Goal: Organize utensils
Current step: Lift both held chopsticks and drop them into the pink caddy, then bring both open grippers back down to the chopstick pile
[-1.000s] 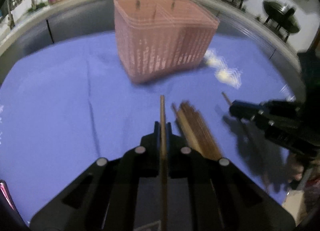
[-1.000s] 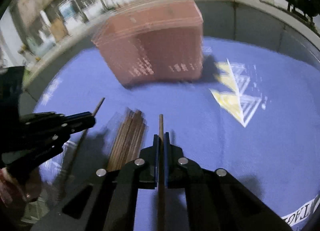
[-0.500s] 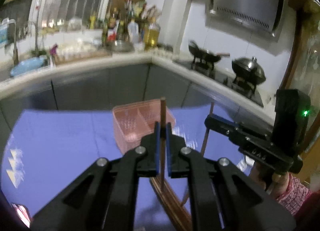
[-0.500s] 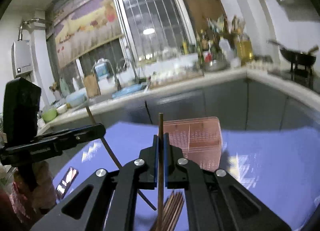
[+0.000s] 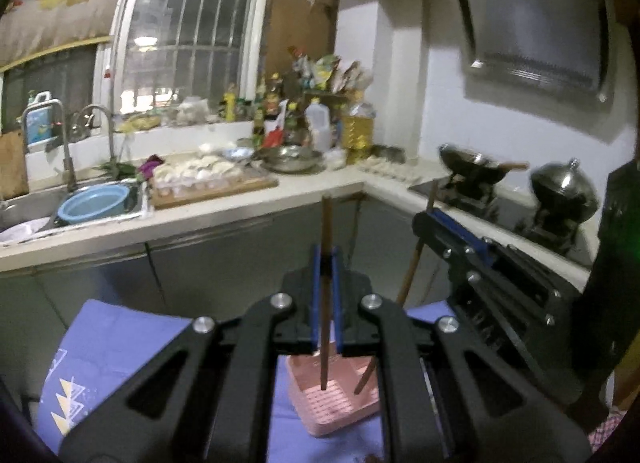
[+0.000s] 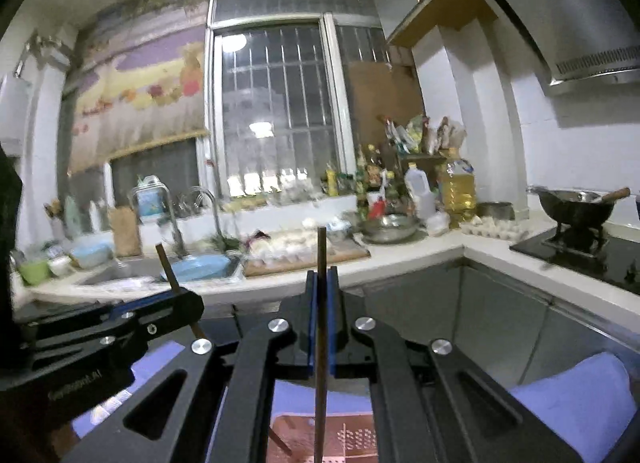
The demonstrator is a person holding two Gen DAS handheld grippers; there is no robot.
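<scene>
surface: blue cloth point(image 5: 120, 347) with triangle print | on it: pink slotted basket point(image 5: 328, 403)

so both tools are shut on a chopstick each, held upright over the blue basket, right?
One thing is off: the basket is pink, not blue; the cloth under it is blue. The left wrist view shows it. The left tool and right tool are each shut on an upright chopstick over it.
</scene>
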